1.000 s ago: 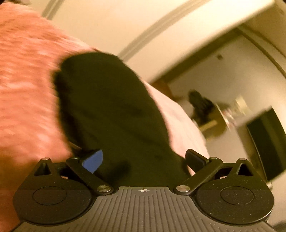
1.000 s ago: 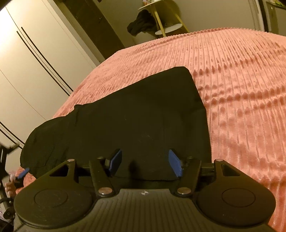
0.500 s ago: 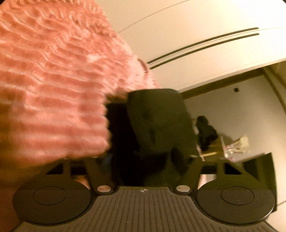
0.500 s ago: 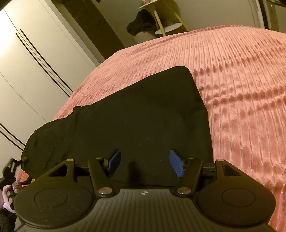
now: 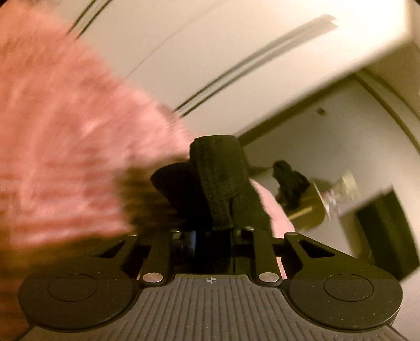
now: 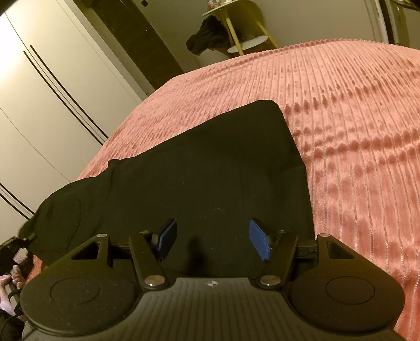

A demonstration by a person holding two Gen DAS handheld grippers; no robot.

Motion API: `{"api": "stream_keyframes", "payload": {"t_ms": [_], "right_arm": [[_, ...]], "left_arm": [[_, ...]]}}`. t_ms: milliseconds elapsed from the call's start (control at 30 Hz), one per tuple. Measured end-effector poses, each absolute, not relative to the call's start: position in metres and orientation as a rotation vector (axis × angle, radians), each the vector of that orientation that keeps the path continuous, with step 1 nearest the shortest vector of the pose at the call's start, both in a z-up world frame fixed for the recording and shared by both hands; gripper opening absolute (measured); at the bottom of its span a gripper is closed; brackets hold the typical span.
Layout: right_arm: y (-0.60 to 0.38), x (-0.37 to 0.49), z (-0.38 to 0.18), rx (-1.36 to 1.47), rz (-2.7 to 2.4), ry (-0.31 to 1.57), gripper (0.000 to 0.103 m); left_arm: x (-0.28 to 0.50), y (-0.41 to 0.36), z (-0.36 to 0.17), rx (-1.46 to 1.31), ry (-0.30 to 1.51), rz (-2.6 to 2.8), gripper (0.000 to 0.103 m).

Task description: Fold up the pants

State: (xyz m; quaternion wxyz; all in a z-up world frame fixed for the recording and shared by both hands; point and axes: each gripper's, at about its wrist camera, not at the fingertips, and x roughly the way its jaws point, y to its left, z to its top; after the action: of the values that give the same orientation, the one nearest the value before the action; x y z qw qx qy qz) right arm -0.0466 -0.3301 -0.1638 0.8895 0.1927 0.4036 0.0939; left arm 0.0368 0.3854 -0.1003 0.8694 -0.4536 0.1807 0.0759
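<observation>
My left tongs (image 5: 214, 233) are clenched on a stitched edge of the black pants (image 6: 199, 181), with the blurred pink bedspread (image 5: 65, 157) crowding the left. My right tongs (image 6: 212, 242) are released, hovering over the pants spread flat on the bed. Wardrobe doors (image 6: 47, 99) flank the left; a yellow side table (image 6: 236, 23) stands beyond.

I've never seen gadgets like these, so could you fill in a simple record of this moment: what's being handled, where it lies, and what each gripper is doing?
item: black pants
surface: pink ribbed bedspread
pants state: mostly flat, one end bunched
left gripper: shut on a bunched bit of the pants, view blurred
right gripper: open, above the flat part
background: white wardrobe doors, yellow side table
</observation>
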Motion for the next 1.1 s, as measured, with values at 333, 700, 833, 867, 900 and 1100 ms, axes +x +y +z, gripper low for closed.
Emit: {"api": "stream_keyframes", "payload": {"t_ms": [333,700,833,867,900,1100], "right_arm": [[-0.329,-0.047,-0.164,0.406,0.198,0.834,0.066],[-0.333,-0.051,-0.156,0.44,0.182,0.785,0.066],[-0.34,-0.056,-0.149,0.481,0.191,0.741,0.066],[-0.342,-0.057,-0.148,0.494,0.194,0.731,0.066],[-0.344,-0.059,-0.146,0.504,0.196,0.72,0.066],[-0.352,-0.067,-0.14,0.56,0.224,0.684,0.066]], "left_arm": [[0.058,0.396,-0.135,-1.134,0.483,0.252,0.06],[0.052,0.304,-0.01,-0.53,0.373,0.139,0.021],[0.04,0.214,0.038,-0.223,0.308,-0.031,0.021],[0.037,0.19,0.044,-0.162,0.297,-0.076,0.021],[0.034,0.166,0.048,-0.116,0.297,-0.124,0.022],[0.03,0.049,0.017,0.092,0.377,-0.291,0.033]]}}
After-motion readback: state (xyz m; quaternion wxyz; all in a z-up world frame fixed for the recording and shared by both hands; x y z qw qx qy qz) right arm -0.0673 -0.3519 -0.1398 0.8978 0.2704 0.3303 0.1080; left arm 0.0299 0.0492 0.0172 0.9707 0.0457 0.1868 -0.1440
